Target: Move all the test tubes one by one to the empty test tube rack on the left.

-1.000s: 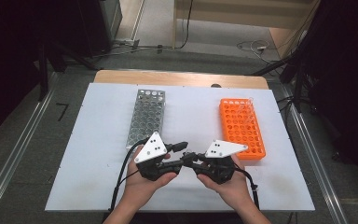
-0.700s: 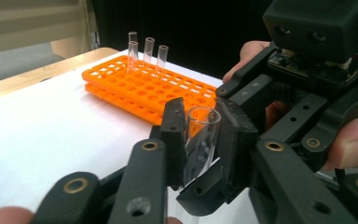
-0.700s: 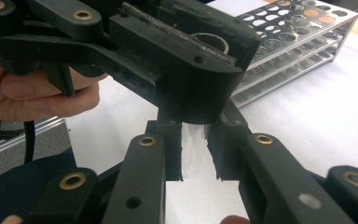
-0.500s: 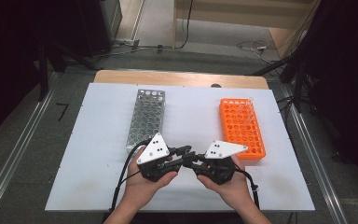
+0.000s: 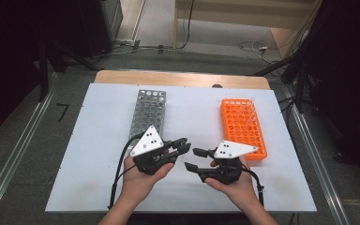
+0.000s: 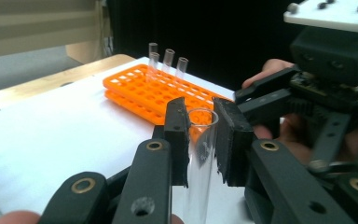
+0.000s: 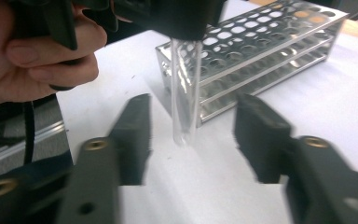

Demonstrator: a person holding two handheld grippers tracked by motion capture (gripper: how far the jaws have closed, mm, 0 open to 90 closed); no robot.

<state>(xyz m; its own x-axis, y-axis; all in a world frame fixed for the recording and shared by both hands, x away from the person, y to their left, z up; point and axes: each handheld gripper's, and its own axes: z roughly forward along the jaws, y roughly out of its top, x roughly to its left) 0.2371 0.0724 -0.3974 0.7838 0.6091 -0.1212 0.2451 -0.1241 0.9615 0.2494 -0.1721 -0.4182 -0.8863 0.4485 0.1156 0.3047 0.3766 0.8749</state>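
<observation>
From the high view we see our two hands low on the white worktop [image 5: 98, 140], the left gripper [image 5: 183, 146] and the right gripper [image 5: 193, 158] facing each other nose to nose. A steel rack [image 5: 147, 115] lies beyond the left hand and an orange rack [image 5: 243, 126] beyond the right. The tube between the grippers is too thin and clear to make out from here.

In the left gripper view our jaws are pinched on a glass tube [image 6: 200, 158], gripping it just below its open rim, the tube standing nearly upright. Behind it sit the orange rack [image 6: 154, 91] with three tubes [image 6: 168, 58] at its far end, and the right gripper's body at the right.

In the right gripper view the same tube [image 7: 185, 88] hangs from the left gripper at the top of the frame, its rounded bottom near the worktop, though we cannot tell whether it touches. Our right jaws have just been opening and now stand well apart on either side of it, clear of the glass. The steel rack [image 7: 261, 51] lies behind.

We judge the tube light, stiff, smooth and brittle: it would slip from a loose grip and crack under a hard one. A hold near the rim leaves the lower length free to go into a rack hole.
</observation>
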